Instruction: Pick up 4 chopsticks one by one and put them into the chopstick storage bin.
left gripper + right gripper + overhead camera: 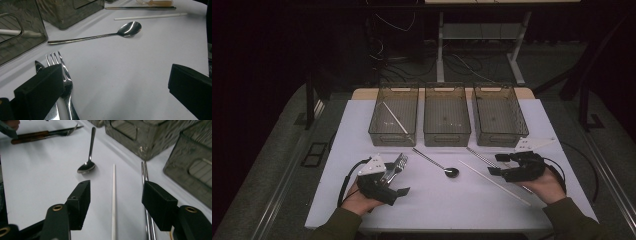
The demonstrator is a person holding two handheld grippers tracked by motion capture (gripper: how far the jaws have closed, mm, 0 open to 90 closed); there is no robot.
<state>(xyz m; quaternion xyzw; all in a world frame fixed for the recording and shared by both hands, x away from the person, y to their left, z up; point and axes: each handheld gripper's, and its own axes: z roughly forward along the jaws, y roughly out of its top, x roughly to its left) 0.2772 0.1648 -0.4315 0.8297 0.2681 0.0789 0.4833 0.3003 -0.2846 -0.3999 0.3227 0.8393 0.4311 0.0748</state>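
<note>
Each hand-held gripper, left gripper [398, 176] and right gripper [501, 164], has a black body, two black block-shaped fingers [80, 202] with brass-coloured screw inserts, a pale three-cornered top plate [372, 165] and a trailing black cable [346, 181]. The person wears olive-green sleeves [334, 227].

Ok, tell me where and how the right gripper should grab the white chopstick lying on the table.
Grip the white chopstick mid-shaft, coming straight down from above. It lies flat and thin on the table, already running between the open jaws of the right gripper, so closing across its width should catch it. Keep clear of the metal chopsticks lying just beside it.
</note>
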